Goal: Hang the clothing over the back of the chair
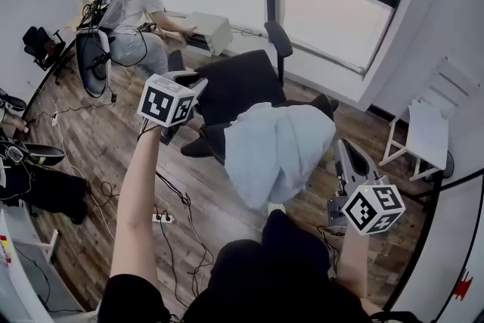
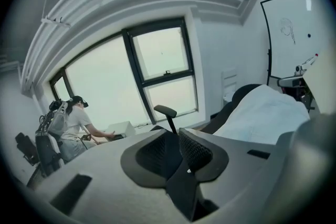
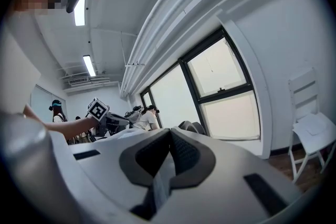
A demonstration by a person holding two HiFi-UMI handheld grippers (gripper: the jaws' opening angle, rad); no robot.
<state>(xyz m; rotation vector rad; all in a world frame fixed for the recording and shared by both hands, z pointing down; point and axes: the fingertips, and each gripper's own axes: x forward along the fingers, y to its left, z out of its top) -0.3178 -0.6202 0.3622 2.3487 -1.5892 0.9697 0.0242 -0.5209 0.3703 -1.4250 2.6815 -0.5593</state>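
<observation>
A pale blue garment (image 1: pixel 280 147) lies draped over the back of the black office chair (image 1: pixel 238 83) and hangs down toward me. My left gripper (image 1: pixel 195 83) is raised above the chair's seat, apart from the garment. In the left gripper view its jaws (image 2: pixel 175 134) stand a narrow gap apart with nothing between them, and the garment (image 2: pixel 268 113) shows to the right. My right gripper (image 1: pixel 344 147) is held low just right of the garment's edge. In the right gripper view its tips (image 3: pixel 169 132) meet, and I see no cloth in them.
A person (image 1: pixel 136 11) works at a box by the window at the back left. A white folding chair (image 1: pixel 423 136) stands at the right. Cables and a power strip (image 1: pixel 162 218) lie on the wood floor. Dark gear (image 1: pixel 45 189) sits at the left.
</observation>
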